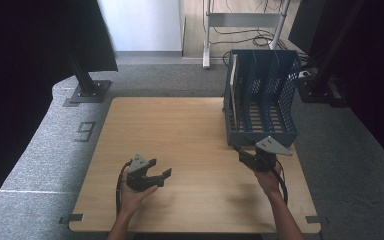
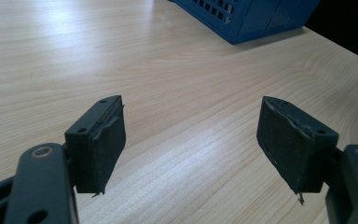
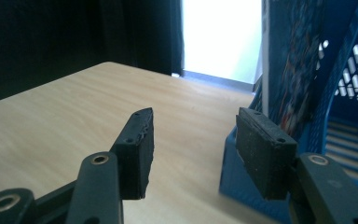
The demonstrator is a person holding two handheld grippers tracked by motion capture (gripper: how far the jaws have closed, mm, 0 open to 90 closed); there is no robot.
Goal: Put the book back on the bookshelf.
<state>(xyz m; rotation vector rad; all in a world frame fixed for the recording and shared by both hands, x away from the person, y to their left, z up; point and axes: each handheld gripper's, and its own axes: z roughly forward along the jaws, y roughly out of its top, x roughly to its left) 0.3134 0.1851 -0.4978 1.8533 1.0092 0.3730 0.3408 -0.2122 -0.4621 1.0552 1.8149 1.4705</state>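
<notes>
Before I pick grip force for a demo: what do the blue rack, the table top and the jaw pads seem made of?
The blue file rack: probably moulded plastic, matte, with perforated walls and slotted base. The table top: light wood or wood-look laminate, visible grain with a soft sheen. The left gripper pads: black, matte, with frayed edges, likely foam or rubber.

Wooden table (image 1: pixel 190 145) on grey carpet (image 1: pixel 40 150). Blue perforated file rack (image 1: pixel 262 97) at the table's far right corner, split by upright dividers, a thin flat item (image 1: pixel 233 90) upright in its leftmost slot. Black curtains (image 1: pixel 25 50) on both sides. White frame (image 1: pixel 207 35) and loose cables (image 1: pixel 245 37) on the floor behind.
</notes>
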